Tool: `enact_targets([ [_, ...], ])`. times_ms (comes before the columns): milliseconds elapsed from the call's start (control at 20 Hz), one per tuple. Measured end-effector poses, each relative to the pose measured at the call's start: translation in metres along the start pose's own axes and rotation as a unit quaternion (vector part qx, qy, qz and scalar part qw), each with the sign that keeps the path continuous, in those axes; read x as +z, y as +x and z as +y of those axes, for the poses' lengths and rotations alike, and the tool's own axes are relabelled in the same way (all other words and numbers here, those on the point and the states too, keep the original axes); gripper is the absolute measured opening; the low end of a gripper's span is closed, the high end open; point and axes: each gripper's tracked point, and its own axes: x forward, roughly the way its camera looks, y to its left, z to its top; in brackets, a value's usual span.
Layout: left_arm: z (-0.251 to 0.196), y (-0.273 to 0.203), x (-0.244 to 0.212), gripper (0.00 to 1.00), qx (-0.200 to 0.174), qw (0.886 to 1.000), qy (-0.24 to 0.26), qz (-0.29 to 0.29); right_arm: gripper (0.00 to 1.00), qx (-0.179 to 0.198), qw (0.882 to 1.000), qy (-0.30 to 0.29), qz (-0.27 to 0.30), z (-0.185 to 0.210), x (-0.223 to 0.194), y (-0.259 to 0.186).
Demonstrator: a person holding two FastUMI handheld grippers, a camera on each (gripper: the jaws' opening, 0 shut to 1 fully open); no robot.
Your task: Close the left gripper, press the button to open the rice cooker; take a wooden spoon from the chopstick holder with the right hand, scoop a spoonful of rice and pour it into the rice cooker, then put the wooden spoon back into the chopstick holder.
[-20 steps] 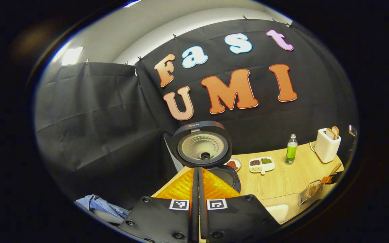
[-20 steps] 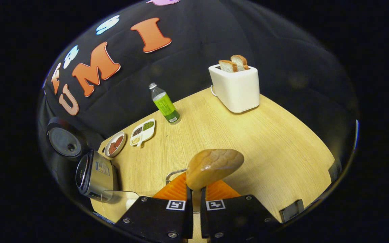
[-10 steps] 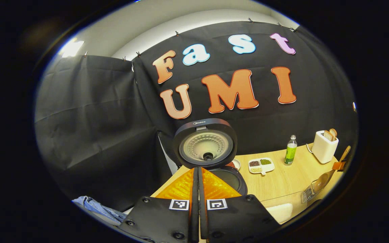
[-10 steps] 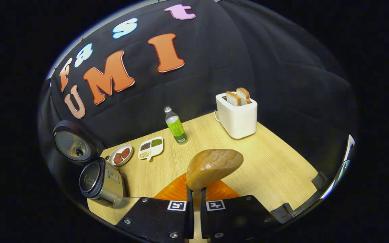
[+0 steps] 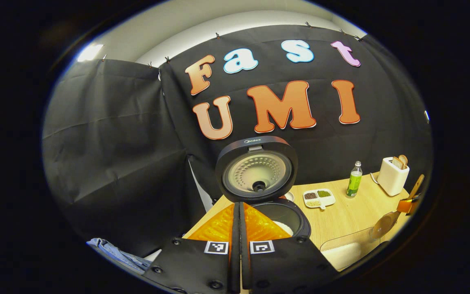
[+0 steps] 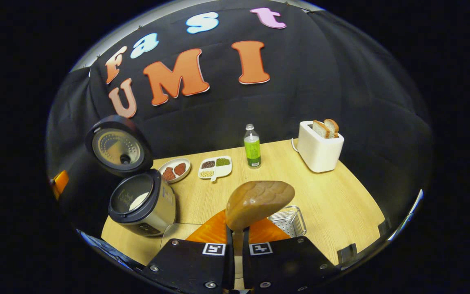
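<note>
- Your right tongs point(image 6: 238, 234) are clamped on the wooden spoon point(image 6: 258, 202) at the handle, bowl up, above the tabletop point(image 6: 333, 196).
- It's stiff, light and smooth, so grip it near the bowl.
- Left tongs point(image 5: 239, 222) are pressed together, empty, at the open rice cooker point(image 5: 278, 214).

glossy wooden spoon point(image 6: 258, 199), matt wood-grain table point(image 6: 333, 196), metal mesh chopstick holder point(image 6: 289, 219).

Left tool point(image 5: 239, 212), right tool point(image 6: 238, 230): black screwed plates, square coded markers
</note>
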Motion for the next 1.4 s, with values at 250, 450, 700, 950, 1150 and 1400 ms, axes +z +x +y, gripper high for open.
enact_targets([
  [250,0.019,0.001,-0.009,0.05,0.000,1.000,0.011,0.002,0.07,-0.014,0.997,-0.075,0.030,0.018,-0.047,0.023],
  [450,0.036,0.004,-0.018,0.06,0.006,1.000,0.015,0.009,0.07,-0.053,0.989,-0.136,0.028,0.018,-0.066,0.037],
  [700,0.051,0.006,-0.028,0.05,0.012,1.000,0.020,0.017,0.07,-0.076,0.979,-0.191,0.018,0.027,-0.090,0.048],
  [950,0.054,0.014,-0.036,0.05,0.004,0.999,0.027,0.026,0.07,-0.086,0.978,-0.187,-0.002,0.038,-0.098,0.046],
  [1150,0.056,0.017,-0.041,0.06,-0.004,0.999,0.032,0.028,0.07,-0.066,0.988,-0.142,-0.014,0.059,-0.098,0.046],
  [1400,0.064,0.023,-0.047,0.05,-0.011,0.999,0.038,0.033,0.07,-0.017,0.999,-0.047,-0.006,0.093,-0.103,0.046],
])
